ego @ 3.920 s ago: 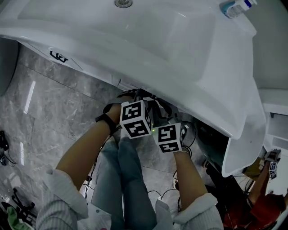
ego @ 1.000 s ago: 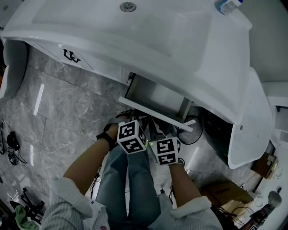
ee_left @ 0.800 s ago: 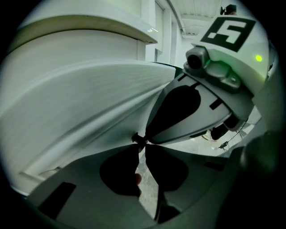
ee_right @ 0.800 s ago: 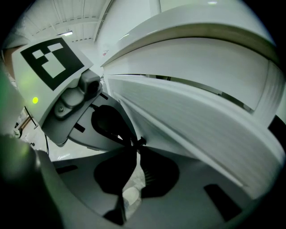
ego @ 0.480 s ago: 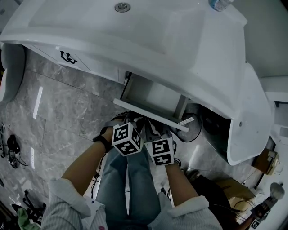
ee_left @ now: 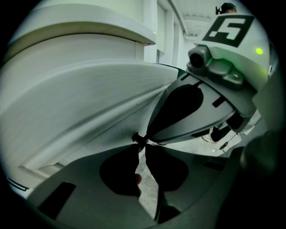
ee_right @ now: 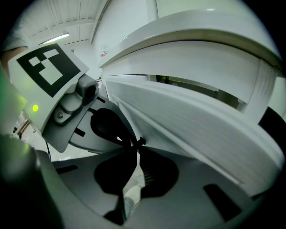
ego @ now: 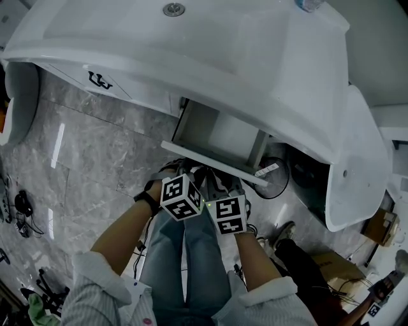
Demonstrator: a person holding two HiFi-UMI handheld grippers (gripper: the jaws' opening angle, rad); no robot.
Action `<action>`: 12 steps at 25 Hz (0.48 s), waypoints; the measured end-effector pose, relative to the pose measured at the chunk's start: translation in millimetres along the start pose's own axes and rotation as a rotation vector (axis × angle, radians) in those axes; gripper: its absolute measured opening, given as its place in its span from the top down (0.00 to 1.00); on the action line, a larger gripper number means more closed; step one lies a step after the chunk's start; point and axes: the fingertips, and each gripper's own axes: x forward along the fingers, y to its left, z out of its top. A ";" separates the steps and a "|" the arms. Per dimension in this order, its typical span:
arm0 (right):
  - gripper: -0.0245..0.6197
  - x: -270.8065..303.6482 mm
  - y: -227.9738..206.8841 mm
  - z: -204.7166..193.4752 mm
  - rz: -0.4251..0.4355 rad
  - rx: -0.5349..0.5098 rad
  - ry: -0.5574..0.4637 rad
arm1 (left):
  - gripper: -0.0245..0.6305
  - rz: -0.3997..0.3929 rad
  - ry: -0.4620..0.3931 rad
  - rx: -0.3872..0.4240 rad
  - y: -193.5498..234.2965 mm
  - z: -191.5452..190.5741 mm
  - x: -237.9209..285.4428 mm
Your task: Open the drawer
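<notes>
The white drawer (ego: 223, 135) under the basin stands pulled out, its front panel (ego: 213, 163) facing me. Both grippers sit side by side just below that panel. In the head view my left gripper (ego: 186, 170) and right gripper (ego: 224, 182) have their tips tucked under the panel's lower edge, mostly hidden. In the left gripper view the left gripper (ee_left: 141, 139) has its jaw tips meeting against the curved white drawer front (ee_left: 80, 103). The right gripper view shows the right gripper (ee_right: 137, 142) the same way, tips touching beside the drawer front (ee_right: 192, 125).
The white basin (ego: 191, 57) with its drain (ego: 173, 9) overhangs the drawer. A white curved fixture (ego: 363, 165) stands at the right. My jeans-clad legs (ego: 191, 255) are below the grippers. Another person's leg and shoe (ego: 287, 232) are at the lower right. Cables (ego: 22, 204) lie on the marble floor.
About four seconds ago the drawer was closed under the basin; now it stands pulled out. Over the last second both grippers and the drawer front have barely shifted.
</notes>
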 end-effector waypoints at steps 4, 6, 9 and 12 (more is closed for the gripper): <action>0.93 0.8 2.3 -3.9 -0.001 0.011 0.002 | 0.88 0.003 0.011 0.003 -1.9 -4.6 2.0; 0.94 1.4 3.2 -5.3 -0.003 0.017 0.002 | 0.88 0.000 0.021 0.014 -2.4 -6.9 3.3; 0.94 2.7 2.8 -7.5 -0.004 0.034 -0.004 | 0.88 -0.003 0.031 0.011 -3.1 -8.6 5.5; 0.94 4.2 1.4 -9.9 -0.002 0.069 -0.010 | 0.88 0.006 0.037 -0.013 -3.1 -10.0 7.8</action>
